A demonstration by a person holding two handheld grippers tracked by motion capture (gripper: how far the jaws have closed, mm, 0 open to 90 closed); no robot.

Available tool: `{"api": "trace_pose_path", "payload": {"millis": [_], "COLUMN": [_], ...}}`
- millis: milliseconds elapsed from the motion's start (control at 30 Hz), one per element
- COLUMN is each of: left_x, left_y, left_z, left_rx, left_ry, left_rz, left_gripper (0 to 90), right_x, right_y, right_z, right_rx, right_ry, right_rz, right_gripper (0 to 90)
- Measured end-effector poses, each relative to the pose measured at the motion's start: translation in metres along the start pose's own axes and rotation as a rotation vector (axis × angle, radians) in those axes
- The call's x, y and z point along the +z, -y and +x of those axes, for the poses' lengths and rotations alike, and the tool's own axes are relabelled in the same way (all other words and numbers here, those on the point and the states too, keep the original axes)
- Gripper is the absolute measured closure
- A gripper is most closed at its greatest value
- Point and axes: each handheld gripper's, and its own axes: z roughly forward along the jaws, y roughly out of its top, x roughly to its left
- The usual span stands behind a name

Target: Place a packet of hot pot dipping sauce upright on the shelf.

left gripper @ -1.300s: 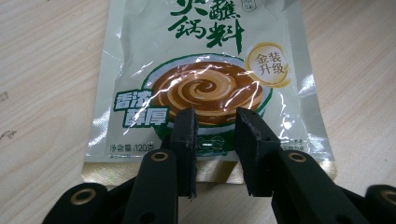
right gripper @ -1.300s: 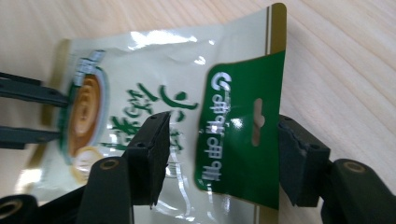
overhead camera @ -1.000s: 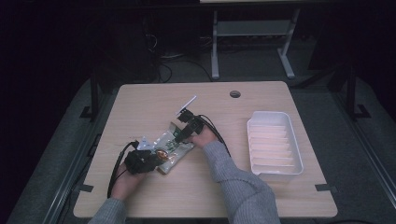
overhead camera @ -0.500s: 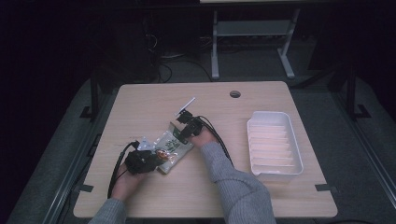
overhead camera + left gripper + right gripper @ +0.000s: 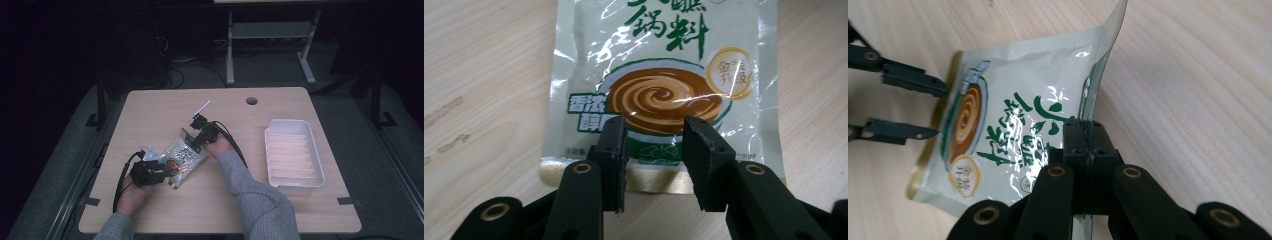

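Over on the left of the high view, the left tool (image 5: 162,172) sits low on the wooden surface (image 5: 150,115), held in the person's left hand (image 5: 131,192), a black cable looping away from it. Its jaws stand apart, one to each side of the bottom edge of the sauce packet (image 5: 184,159), and in the left gripper view that left tool (image 5: 654,137) reaches over the packet's (image 5: 659,75) printed brown swirl with a clear gap between the pads; whether they touch the foil, I cannot tell.

Moving to the middle, the packet lies flat near the centre of the surface, slanting from lower left to upper right, pale green with green characters. Its far end is lifted and curled up off the wood.

That raised end is where the right tool (image 5: 199,140) has it: in the right gripper view the right tool (image 5: 1089,135) is pressed together on the edge of the packet (image 5: 1013,115), the film bending upward from the pinch, and the left tool's two black tips (image 5: 913,107) show at the packet's other end. The grey sleeve (image 5: 260,200) comes in from the bottom.

Far right, a white ribbed tray (image 5: 294,152) sits well apart from the packet, near the surface's right edge.
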Motion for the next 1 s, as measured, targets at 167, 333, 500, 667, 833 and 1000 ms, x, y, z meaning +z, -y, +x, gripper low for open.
{"api": "trace_pose_path", "payload": {"millis": [167, 333, 500, 667, 833, 1000], "left_x": [-0.003, -0.007, -0.011, -0.013, -0.014, -0.017], "left_y": [0.003, 0.006, 0.009, 0.011, 0.013, 0.014], "left_z": [0.002, 0.004, 0.006, 0.007, 0.008, 0.009], "left_rx": [-0.002, -0.009, -0.017, -0.023, -0.023, -0.024], "left_ry": [0.002, -0.002, -0.005, -0.008, -0.007, -0.009], "left_rz": [-0.005, -0.012, -0.015, -0.025, -0.031, -0.036], "left_gripper": [61.0, 60.2, 59.6, 59.1, 58.4, 57.6], "right_x": [-0.014, -0.027, -0.04, -0.051, -0.064, -0.076], "right_y": [-0.001, -0.005, -0.01, -0.011, -0.013, -0.014], "right_z": [0.006, 0.016, 0.027, 0.034, 0.04, 0.049], "right_rx": [-0.018, -0.045, -0.083, -0.107, -0.125, -0.159], "right_ry": [-0.004, -0.005, -0.007, -0.007, -0.018, -0.041], "right_rz": [-0.026, -0.035, -0.045, -0.047, -0.059, -0.055], "right_gripper": [89.0, 89.0, 89.0, 89.1, 89.1, 89.3]}}
